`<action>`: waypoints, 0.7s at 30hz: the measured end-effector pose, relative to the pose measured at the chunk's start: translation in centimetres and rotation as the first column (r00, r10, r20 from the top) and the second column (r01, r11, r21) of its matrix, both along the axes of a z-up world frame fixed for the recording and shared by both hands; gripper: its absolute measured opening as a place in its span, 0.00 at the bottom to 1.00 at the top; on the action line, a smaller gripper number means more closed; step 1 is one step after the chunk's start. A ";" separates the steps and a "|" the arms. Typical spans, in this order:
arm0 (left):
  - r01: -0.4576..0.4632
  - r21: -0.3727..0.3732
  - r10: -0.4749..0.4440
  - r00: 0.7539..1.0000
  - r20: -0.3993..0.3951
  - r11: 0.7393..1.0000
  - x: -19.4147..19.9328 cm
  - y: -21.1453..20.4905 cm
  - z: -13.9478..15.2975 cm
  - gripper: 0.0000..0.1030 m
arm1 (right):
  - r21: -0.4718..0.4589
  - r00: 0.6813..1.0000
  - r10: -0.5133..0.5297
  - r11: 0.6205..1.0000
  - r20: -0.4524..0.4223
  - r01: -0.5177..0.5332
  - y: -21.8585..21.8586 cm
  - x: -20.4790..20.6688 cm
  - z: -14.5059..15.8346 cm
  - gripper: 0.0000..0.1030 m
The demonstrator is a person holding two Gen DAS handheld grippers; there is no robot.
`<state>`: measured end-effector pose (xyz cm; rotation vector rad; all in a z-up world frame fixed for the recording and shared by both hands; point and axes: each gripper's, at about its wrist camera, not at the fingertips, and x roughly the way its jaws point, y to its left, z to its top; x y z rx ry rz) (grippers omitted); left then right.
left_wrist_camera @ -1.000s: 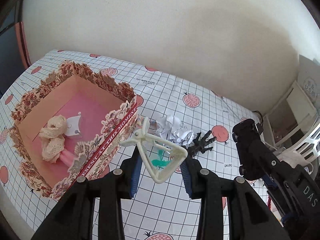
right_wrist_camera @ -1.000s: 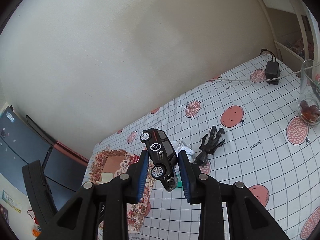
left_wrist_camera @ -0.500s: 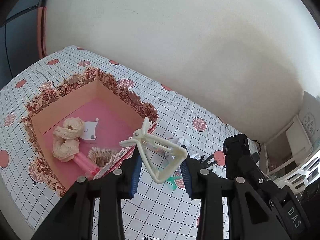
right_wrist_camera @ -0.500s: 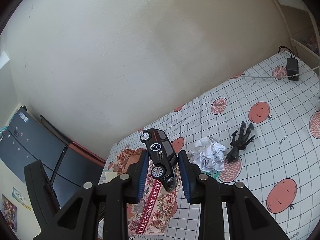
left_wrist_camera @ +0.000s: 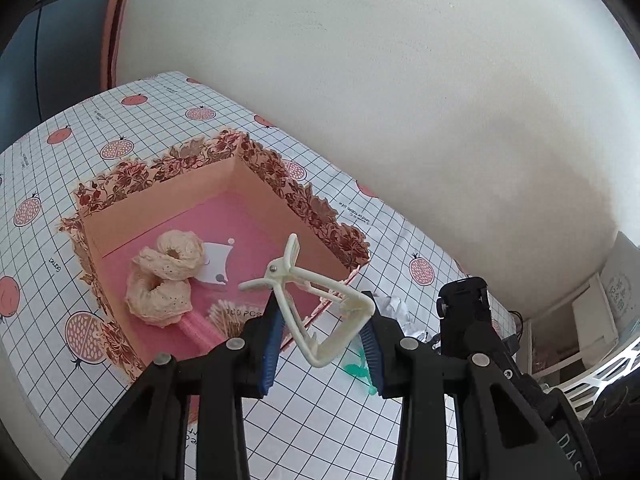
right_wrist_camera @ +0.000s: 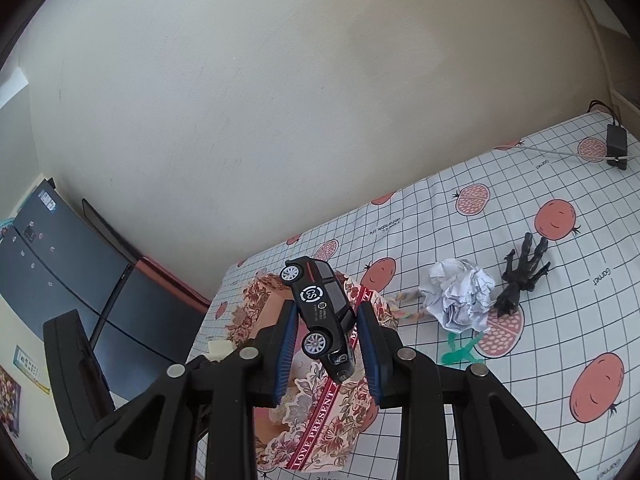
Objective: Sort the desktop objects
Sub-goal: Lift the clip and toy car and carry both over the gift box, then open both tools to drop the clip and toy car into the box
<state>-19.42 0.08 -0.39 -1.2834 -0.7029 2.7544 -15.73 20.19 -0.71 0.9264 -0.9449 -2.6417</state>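
The left gripper (left_wrist_camera: 322, 334) clamps a cream hair claw clip (left_wrist_camera: 310, 304) between its pads; the right gripper (right_wrist_camera: 328, 340) clamps a black toy car (right_wrist_camera: 322, 312), above the floral box (right_wrist_camera: 320, 436).

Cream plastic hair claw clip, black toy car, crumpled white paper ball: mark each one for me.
Cream plastic hair claw clip (left_wrist_camera: 320, 316): left wrist view, on its lower arm between the pads.
Black toy car (right_wrist_camera: 322, 304): right wrist view, on its side door panel.
Crumpled white paper ball (right_wrist_camera: 460, 294): right wrist view, on its middle folds.
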 end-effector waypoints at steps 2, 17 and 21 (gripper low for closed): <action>-0.009 0.015 0.009 1.000 -0.001 1.000 0.0 -0.8 0.0 0.37 | 0.012 1.000 0.020 1.000 -0.010 -0.020 -1.1 0.0 0.3 0.32; -0.110 0.049 0.106 0.992 0.074 0.993 -0.8 -7.4 -2.6 0.37 | 0.046 0.992 0.126 0.991 0.012 -0.126 -7.1 -1.9 -1.2 0.32; -0.126 0.050 0.120 0.987 0.106 0.991 -1.4 -8.8 -3.9 0.37 | 0.053 0.989 0.141 0.988 0.034 -0.143 -8.2 -2.5 -2.2 0.32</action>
